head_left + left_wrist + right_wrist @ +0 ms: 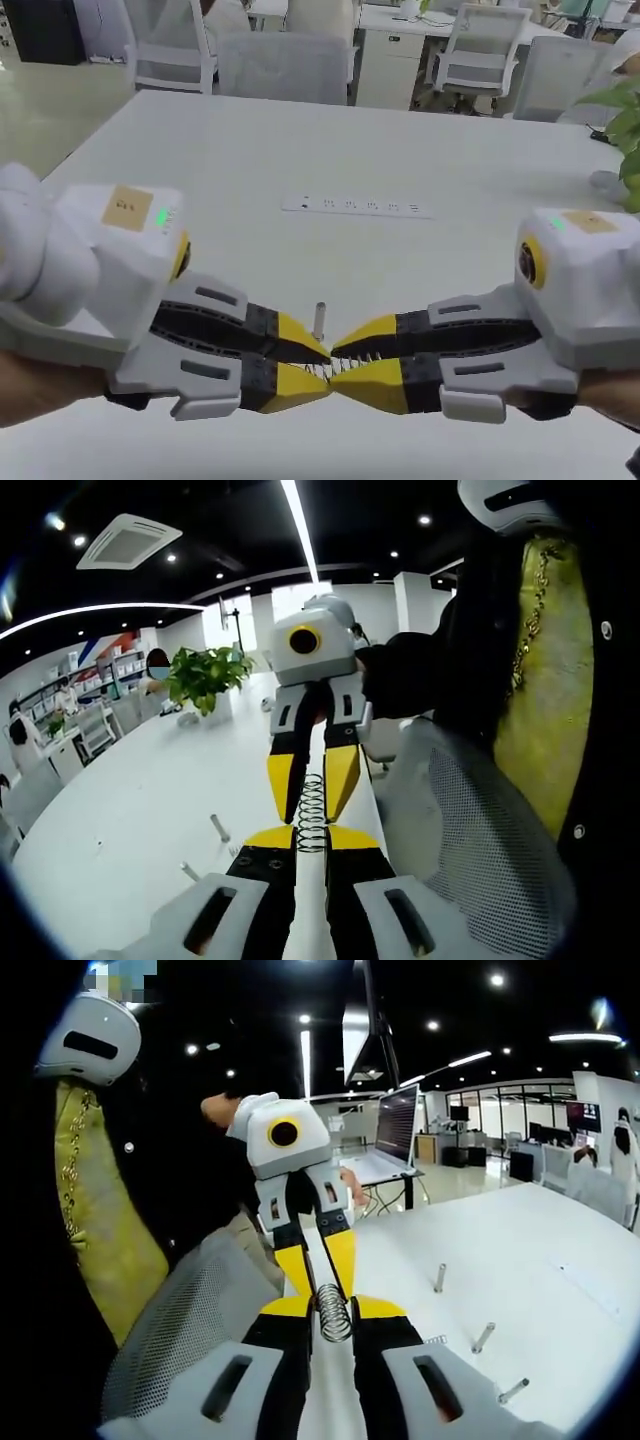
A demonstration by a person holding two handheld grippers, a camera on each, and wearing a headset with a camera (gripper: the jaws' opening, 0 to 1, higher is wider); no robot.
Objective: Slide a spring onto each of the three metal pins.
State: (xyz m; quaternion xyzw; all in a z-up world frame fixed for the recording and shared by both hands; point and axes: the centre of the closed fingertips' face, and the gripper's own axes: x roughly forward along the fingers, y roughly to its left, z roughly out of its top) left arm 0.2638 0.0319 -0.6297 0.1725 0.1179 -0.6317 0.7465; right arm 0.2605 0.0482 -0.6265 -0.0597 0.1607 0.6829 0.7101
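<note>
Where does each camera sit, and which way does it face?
Head view: on the headset, looking down at the white table; left hand-held gripper and right hand-held gripper show, tips meeting.
Left gripper view: along its own jaws, facing the right hand-held gripper.
Right gripper view: along its own jaws, facing the left hand-held gripper and pins.
All share the spring.

A power strip (358,207) lies on the white table (250,150), chairs (285,65) beyond.
</note>
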